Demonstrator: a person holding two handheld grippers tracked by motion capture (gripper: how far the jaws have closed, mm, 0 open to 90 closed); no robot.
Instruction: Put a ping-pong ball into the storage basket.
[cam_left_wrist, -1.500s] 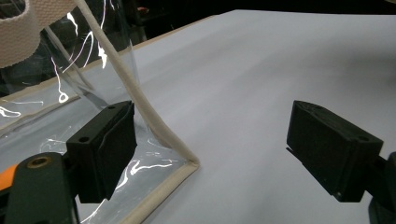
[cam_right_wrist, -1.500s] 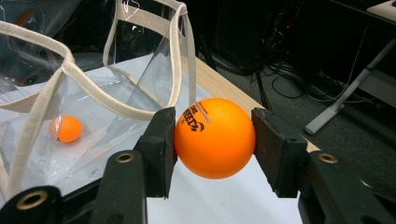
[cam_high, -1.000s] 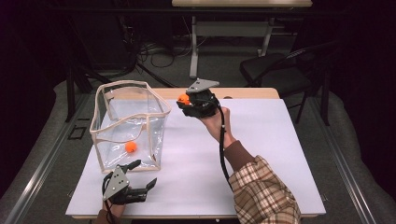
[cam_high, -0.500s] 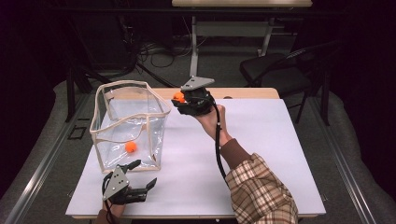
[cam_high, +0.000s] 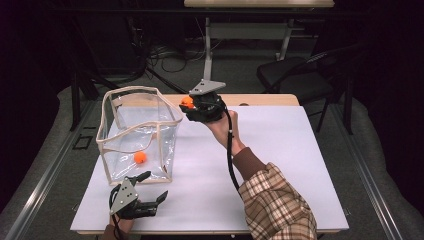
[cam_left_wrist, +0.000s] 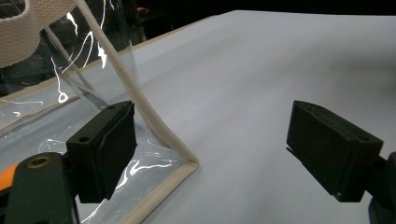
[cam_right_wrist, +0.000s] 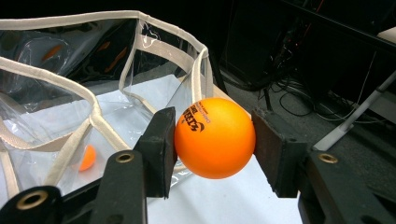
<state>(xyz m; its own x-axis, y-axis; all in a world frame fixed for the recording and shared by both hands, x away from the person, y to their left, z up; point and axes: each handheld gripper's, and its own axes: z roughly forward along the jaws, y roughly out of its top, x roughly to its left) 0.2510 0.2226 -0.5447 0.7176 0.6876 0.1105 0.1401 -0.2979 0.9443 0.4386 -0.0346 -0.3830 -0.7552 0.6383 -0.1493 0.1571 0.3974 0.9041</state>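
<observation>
A clear plastic bag (cam_high: 120, 145) with cream trim stands open on the white table (cam_high: 280, 165) at the left. One orange ball (cam_high: 140, 157) lies on its floor. My right gripper (cam_high: 189, 104) is raised beside the bag's far right corner, shut on a second orange ball (cam_right_wrist: 215, 137) with black print; the bag's rim (cam_right_wrist: 93, 112) lies just beyond it. My left gripper (cam_high: 150, 187) rests near the table's front edge in front of the bag, open, with the bag's bottom corner (cam_left_wrist: 189, 165) between its jaws, untouched.
A wooden strip (cam_high: 260, 99) edges the table's far side. Behind it stand a dark chair (cam_high: 295, 77) and a table frame with cables on the floor. The right half of the table is bare white surface.
My right gripper has carried the orange ball leftward, closer to the bag's rim. The left gripper has stayed where it was.
</observation>
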